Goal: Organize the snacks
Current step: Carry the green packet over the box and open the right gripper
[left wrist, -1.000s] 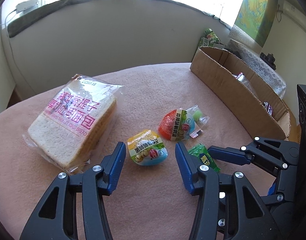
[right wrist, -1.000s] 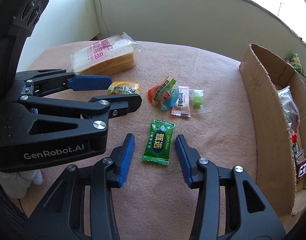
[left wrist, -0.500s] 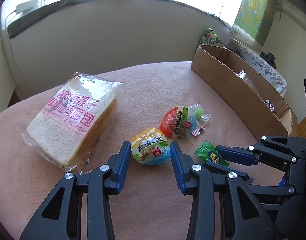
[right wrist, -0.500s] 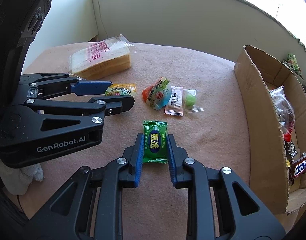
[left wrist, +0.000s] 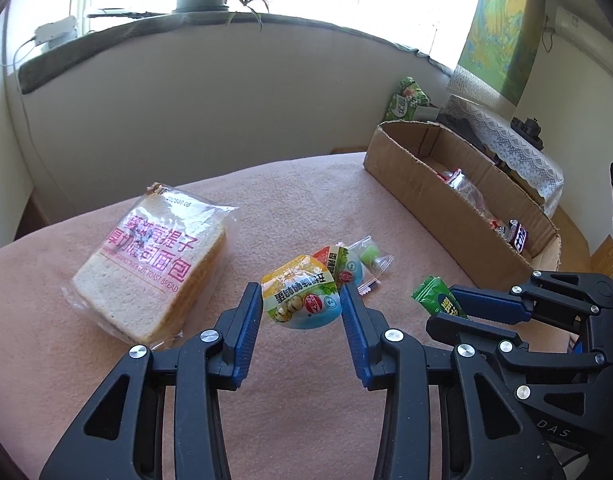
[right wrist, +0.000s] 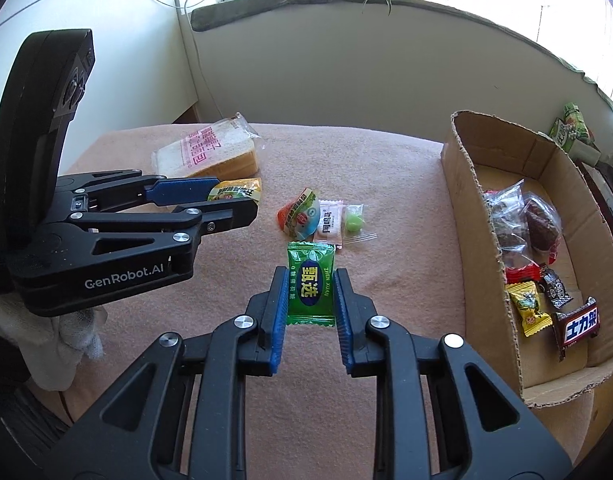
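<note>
Both grippers have picked up: left gripper (left wrist: 301, 307) holds a jelly cup (left wrist: 302, 299), right gripper (right wrist: 309, 295) holds a green candy (right wrist: 311, 283). Next, likely carry both over the box (right wrist: 472, 216) and release.

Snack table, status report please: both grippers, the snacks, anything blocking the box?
Left gripper shut on yellow snack pack. Right gripper shut on green candy. Path to cardboard box clear.

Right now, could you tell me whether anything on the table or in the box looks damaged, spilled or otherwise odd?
Nothing is spilled. The cardboard box has ragged, torn top edges, and its near corner is frayed. The bread bag, the loose packets and the snacks in the box look intact. The green candy and the yellow-topped jelly cup are gripped cleanly.
</note>
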A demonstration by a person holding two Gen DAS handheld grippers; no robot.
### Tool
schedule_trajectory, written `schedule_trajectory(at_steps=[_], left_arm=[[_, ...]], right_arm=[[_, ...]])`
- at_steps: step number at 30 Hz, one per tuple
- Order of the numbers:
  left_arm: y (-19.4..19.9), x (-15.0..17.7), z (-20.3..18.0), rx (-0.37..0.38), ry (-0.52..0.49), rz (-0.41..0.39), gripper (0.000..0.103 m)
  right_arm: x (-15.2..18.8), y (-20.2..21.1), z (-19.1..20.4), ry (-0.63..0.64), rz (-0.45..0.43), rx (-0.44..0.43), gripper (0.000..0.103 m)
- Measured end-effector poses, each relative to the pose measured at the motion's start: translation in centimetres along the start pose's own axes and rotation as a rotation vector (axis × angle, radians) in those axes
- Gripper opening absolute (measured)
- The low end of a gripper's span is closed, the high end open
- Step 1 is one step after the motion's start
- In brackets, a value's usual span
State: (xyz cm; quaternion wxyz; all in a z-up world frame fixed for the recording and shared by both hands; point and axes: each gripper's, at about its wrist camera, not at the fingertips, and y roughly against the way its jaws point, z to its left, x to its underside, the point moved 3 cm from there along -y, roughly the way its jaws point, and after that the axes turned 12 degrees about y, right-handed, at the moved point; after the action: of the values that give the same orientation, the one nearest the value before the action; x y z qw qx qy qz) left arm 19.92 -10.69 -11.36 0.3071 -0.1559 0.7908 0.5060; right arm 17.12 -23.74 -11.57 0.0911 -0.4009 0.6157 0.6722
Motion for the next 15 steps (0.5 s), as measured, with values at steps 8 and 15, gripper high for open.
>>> schedule_trajectory(at_steps=[8, 15], left_arm=[[1.2, -0.3, -2.9, 0.030, -0.045, -0.041, 0.039], [1.5, -0.6, -5.3, 0.085, -0.052, -0.055, 0.039]], right_arm=[[0.1, 3.4, -2.3, -0.033, -0.060, 0.029, 0.023], [0.5, 5.2, -5.2, -0.067, -0.082, 0.076, 0.023]])
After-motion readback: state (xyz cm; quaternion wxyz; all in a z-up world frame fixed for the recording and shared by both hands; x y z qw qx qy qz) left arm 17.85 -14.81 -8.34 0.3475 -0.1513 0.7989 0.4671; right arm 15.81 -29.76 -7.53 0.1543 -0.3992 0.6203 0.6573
